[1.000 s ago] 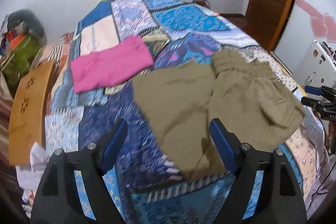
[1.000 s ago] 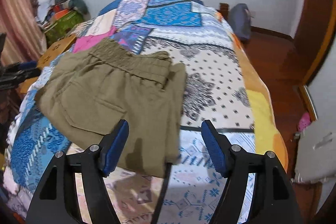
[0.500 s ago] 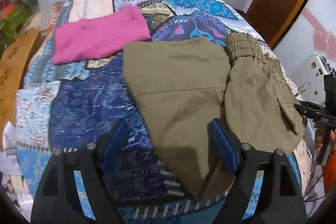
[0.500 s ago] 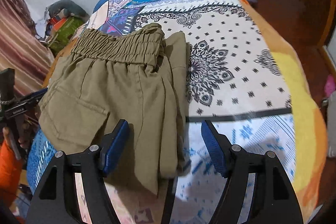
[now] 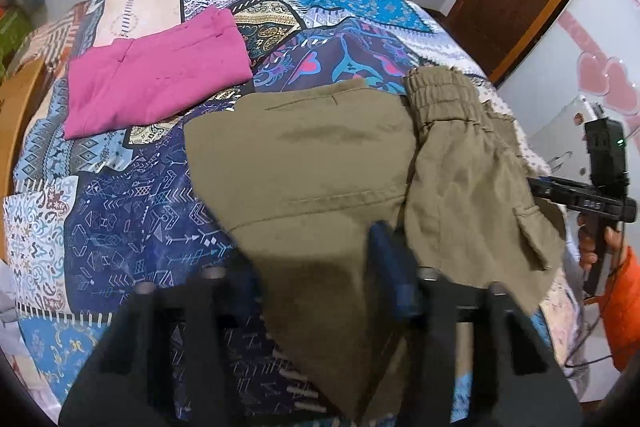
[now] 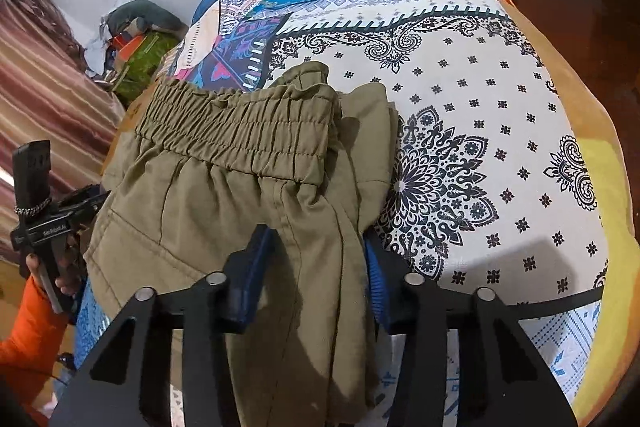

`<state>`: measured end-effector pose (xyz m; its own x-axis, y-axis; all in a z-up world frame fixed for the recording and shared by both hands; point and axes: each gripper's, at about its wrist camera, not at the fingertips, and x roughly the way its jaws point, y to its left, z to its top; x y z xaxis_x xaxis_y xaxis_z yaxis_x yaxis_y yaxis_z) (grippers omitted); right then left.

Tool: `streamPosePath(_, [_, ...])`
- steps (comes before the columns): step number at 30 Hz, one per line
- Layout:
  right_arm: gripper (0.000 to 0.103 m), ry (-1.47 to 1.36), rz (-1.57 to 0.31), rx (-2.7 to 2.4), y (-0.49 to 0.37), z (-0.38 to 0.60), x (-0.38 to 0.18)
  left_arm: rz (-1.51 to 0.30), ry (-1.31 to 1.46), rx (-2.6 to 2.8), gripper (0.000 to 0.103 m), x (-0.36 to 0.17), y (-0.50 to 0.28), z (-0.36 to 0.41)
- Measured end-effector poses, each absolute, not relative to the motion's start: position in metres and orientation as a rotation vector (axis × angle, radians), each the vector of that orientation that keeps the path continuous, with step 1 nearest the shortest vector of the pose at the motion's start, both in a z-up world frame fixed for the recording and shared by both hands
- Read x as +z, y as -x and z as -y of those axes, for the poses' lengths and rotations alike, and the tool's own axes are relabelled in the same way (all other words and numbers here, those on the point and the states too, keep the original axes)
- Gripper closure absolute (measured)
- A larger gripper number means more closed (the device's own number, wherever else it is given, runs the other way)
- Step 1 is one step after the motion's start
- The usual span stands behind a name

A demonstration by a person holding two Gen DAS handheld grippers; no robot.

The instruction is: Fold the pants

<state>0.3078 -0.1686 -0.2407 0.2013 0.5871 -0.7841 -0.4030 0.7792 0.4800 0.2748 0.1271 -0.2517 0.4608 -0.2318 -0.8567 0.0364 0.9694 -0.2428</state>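
Nearest in the right wrist view, the right gripper (image 6: 316,267) is seen with its blue pads set either side of a bunched run of the olive pants (image 6: 224,195), at the side seam below the elastic waistband (image 6: 240,131). Cloth fills the gap, but whether the pads actually press it cannot be told. In the left wrist view the left gripper (image 5: 320,275) is motion-blurred; its fingers are spread with the folded leg panel between them, and contact cannot be judged there either.

The pants lie at the near end of the patchwork bedspread (image 6: 480,115), partly folded — leg panel laid beside the waistband part, lower edge hanging past the bed's near edge.

Risks, as judged:
- if only the top layer is pinched, the stacked layers would slide apart when lifted;
- the hanging edge could pull the whole piece off the bed;
- uneven closing of the two grippers would skew the fold line.

Farther back, a folded pink garment (image 5: 156,83) is noted on the left side, well apart from the pants. Open bedspread is available beyond the waistband and to the right — the bed's right edge falls away to the floor.
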Motion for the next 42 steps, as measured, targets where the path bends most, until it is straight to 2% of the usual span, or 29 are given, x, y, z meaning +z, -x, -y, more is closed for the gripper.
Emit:
streamPosePath(2, [0.071, -0.179, -1.183, 0.71, -0.304, 0.172, -0.238, -1.08, 0.242, -0.212, 0.065, -0.248, -0.269, -0.131])
streamPosePath(6, [0.069, -0.142, -1.203, 0.753, -0.295, 0.174, -0.24, -1.107, 0.251, -0.242, 0.065, -0.255, -0.266, -0.13])
streamPosePath(7, [0.068, -0.15, -1.207, 0.759, -0.293, 0.176, -0.241, -1.104, 0.252, -0.245, 0.064, -0.256, -0.266, -0.13])
streamPosePath(9, [0.066, -0.176, -1.217, 0.758, -0.295, 0.176, -0.245, -1.101, 0.282, -0.26, 0.056, -0.258, -0.269, -0.13])
streamPosePath(12, [0.065, -0.2, -1.216, 0.745, -0.299, 0.174, -0.247, -1.097, 0.297, -0.247, 0.056, -0.26, -0.277, -0.126])
streamPosePath(13, [0.068, -0.196, -1.207, 0.734, -0.3, 0.172, -0.246, -1.092, 0.287, -0.233, 0.06, -0.26, -0.279, -0.125])
streamPosePath(15, [0.07, -0.186, -1.191, 0.713, -0.301, 0.169, -0.244, -1.096, 0.262, -0.204, 0.072, -0.258, -0.283, -0.121])
streamPosePath(17, [0.083, -0.17, -1.166, 0.696, -0.301, 0.166, -0.238, -1.099, 0.25, -0.187, 0.089, -0.254, -0.286, -0.118])
streamPosePath(20, [0.091, -0.1, -1.111, 0.69, -0.298, 0.159, -0.222, -1.074, 0.168, -0.164, 0.095, -0.242, -0.284, -0.109])
streamPosePath(27, [0.094, 0.002, -1.011, 0.684, -0.296, 0.148, -0.182, -0.965, -0.041, -0.147, 0.098, -0.199, -0.272, -0.08])
streamPosePath(42, [0.094, 0.081, -0.796, 0.738, -0.31, 0.095, -0.096, -0.771, -0.055, -0.048, 0.099, -0.108, -0.268, -0.12])
